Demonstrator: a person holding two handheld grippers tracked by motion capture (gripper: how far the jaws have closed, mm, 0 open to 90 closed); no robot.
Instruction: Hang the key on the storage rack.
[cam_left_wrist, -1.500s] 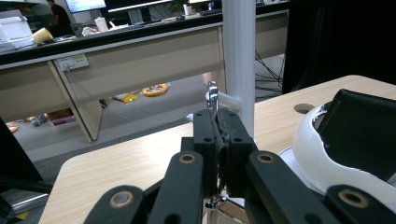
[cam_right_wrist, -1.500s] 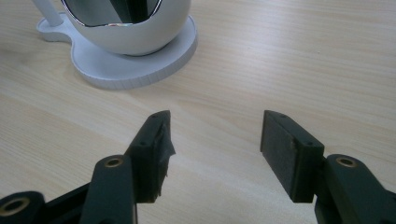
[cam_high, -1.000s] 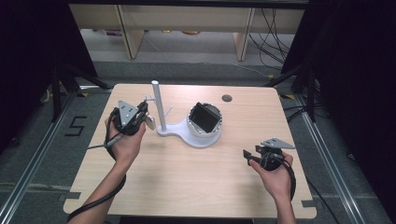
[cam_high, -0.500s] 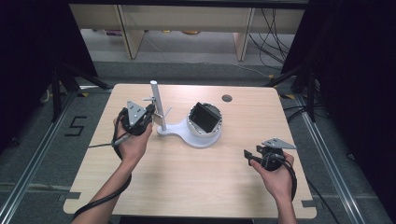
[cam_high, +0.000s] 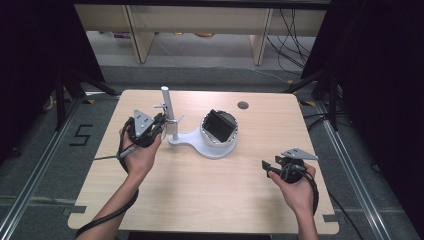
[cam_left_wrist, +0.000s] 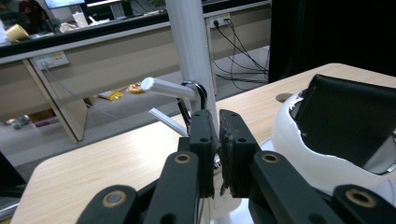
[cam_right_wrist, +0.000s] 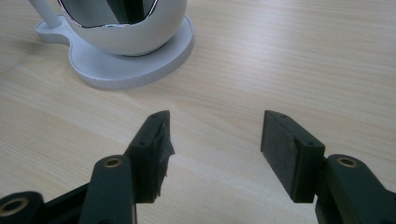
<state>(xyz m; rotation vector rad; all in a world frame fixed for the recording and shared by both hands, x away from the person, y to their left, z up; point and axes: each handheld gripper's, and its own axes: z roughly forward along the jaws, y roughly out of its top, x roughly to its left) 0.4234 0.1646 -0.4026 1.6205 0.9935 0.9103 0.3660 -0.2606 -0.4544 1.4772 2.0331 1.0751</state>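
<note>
A white stand (cam_high: 186, 139) sits mid-table with an upright post (cam_high: 165, 101) and a white bowl (cam_high: 231, 137) holding a black block (cam_high: 218, 126). My left gripper (cam_high: 164, 123) is right at the post. In the left gripper view its jaws (cam_left_wrist: 218, 122) are shut on a thin dark loop (cam_left_wrist: 192, 89) that hangs from a white peg (cam_left_wrist: 164, 87) on the post (cam_left_wrist: 187, 42). What dangles below the loop is hidden by the jaws. My right gripper (cam_high: 265, 167) rests low near the table's front right, open and with nothing in it (cam_right_wrist: 215, 140), pointing toward the stand's base (cam_right_wrist: 116, 70).
A light wooden table (cam_high: 210, 200) carries the stand, and a small round grommet (cam_high: 243, 105) sits near its far edge. Bare wood lies between the two grippers. A cable trails from the left gripper off the left edge. Dark floor and shelving lie beyond.
My left gripper has moved right, up to the post, and now sits at the peg. The right gripper has stayed put and open.
</note>
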